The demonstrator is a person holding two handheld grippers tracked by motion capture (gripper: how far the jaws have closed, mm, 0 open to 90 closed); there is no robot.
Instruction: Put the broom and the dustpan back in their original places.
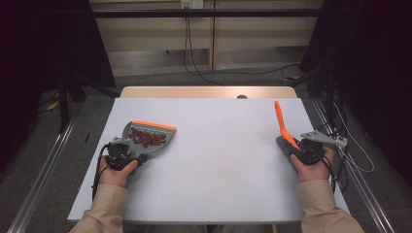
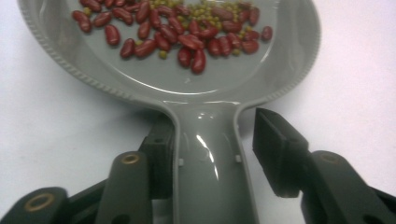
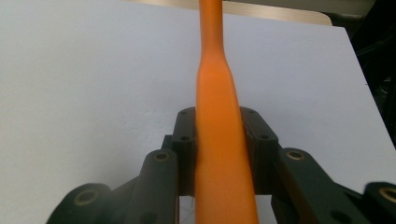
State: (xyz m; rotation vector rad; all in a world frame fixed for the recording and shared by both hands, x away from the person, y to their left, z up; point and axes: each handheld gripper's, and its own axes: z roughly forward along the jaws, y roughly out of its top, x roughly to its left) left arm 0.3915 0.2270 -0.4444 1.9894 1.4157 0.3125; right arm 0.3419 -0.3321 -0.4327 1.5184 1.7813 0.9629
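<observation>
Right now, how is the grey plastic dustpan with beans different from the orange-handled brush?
The grey plastic dustpan lies flat on the white table holding red and small green beans; the orange-handled brush carries nothing and tilts upward. The left gripper has loosened off the dustpan's handle; the right gripper clamps the brush. Both have orange parts.

light: even, overhead | surroundings: dark | glare: on dustpan handle (image 2: 205, 154) | blur: near brush handle (image 3: 224, 186) soft
</observation>
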